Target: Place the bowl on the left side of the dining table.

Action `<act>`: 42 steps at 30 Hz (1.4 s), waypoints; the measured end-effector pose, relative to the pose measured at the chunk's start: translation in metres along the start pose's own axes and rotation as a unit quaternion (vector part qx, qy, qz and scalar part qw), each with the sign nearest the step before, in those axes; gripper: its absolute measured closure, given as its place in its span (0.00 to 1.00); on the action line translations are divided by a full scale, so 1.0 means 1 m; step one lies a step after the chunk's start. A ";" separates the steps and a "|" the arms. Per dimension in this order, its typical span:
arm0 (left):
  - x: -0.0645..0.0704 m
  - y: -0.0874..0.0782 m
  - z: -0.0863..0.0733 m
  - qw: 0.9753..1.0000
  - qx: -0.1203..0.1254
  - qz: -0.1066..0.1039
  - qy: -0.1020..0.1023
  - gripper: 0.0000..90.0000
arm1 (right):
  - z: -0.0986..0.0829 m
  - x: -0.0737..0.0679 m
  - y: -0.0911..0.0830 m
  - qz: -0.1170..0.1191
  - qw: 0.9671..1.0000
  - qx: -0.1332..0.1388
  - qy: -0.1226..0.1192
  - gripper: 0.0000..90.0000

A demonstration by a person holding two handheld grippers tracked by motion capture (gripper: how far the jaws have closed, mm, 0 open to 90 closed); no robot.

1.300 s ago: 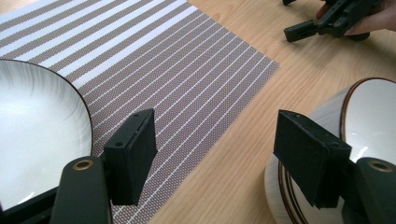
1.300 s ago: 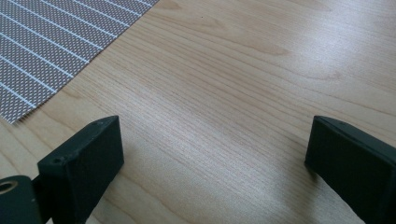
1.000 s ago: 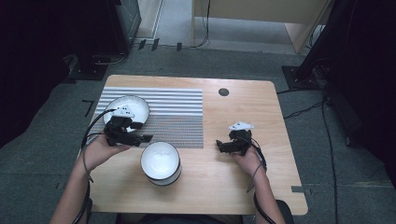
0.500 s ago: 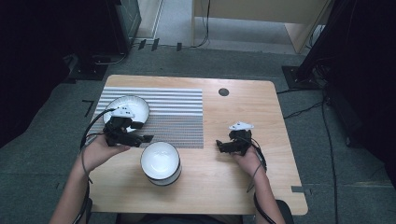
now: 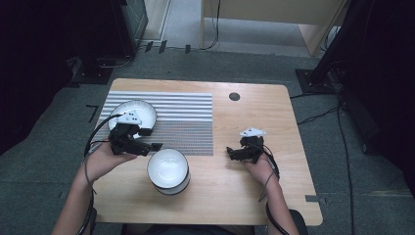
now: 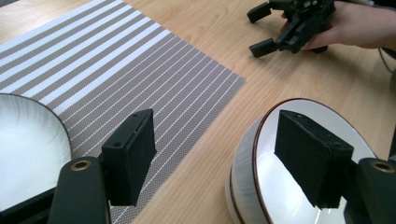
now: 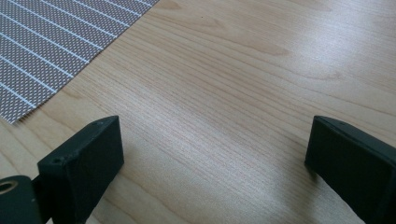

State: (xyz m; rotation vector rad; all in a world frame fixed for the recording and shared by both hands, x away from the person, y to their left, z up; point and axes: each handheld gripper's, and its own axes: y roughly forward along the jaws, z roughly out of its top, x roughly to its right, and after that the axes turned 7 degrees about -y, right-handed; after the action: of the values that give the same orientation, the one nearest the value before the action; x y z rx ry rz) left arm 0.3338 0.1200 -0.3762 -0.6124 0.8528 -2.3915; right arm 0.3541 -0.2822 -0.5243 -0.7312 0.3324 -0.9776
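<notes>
Bowls are what the work seems to turn on: a deep white bowl [image 5: 168, 171] stands on bare wood near the front edge of the surface [image 5: 274, 205], just off the front edge of the striped mat [image 5: 186, 122], and a shallower bowl [image 5: 132, 113] sits on the mat toward the left edge. The left gripper [image 5: 147, 146] hovers between the two, its fingers wide and holding nothing, one finger [image 6: 310, 156] over the deep bowl's rim. The right gripper [image 5: 234, 153] rests low on bare wood toward the right edge, well apart from both bowls, fingers wide and empty too. By my reckoning nothing is grasped yet; seizing the deep bowl and moving it is all to come.
</notes>
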 end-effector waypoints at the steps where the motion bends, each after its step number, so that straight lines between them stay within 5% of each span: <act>1: 0.001 0.001 0.000 1.000 -0.003 0.001 0.001 0.32 | 0.000 0.000 0.000 0.000 1.000 0.000 0.000 0.04; 27: 0.007 0.028 -0.010 0.999 -0.029 -0.005 0.020 0.33 | 0.000 0.000 0.000 0.000 1.000 0.000 0.000 0.04; 37: 0.005 0.033 -0.014 0.999 -0.036 -0.025 0.029 0.33 | 0.000 0.000 0.000 0.000 1.000 0.000 0.000 0.04; 42: 0.005 0.035 -0.015 0.999 -0.038 -0.026 0.024 0.40 | 0.000 0.000 0.000 0.000 1.000 0.000 0.000 0.04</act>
State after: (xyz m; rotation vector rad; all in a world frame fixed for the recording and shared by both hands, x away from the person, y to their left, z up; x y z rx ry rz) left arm 0.3329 0.1007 -0.4093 -0.6163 0.9618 -2.4395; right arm 0.3542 -0.2823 -0.5243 -0.7312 0.3319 -0.9773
